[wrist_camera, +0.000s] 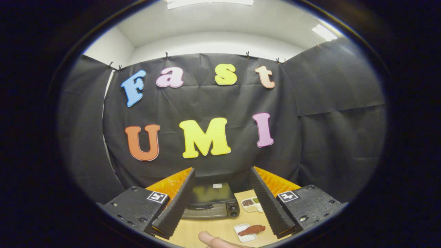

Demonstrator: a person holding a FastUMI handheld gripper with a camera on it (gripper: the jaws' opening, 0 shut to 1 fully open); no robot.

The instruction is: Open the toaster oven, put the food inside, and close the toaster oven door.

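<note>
My gripper point(222, 174) is open, its two fingers spread wide and nothing between them. Below and beyond the fingers a black toaster oven point(211, 203) stands on the wooden table point(210, 229), its glass door shut and two knobs on its right side. Closer to me, in front of the oven and to its right, a reddish-brown piece of food point(251, 230) lies on a small white plate point(242, 230). The gripper hangs well above the table, apart from both.
A white tray point(252, 204) with compartments of brown, green and pale food sits just right of the oven. A person's fingertip point(212, 240) shows at the table's near edge. Black cloth walls close in the booth behind and on both sides.
</note>
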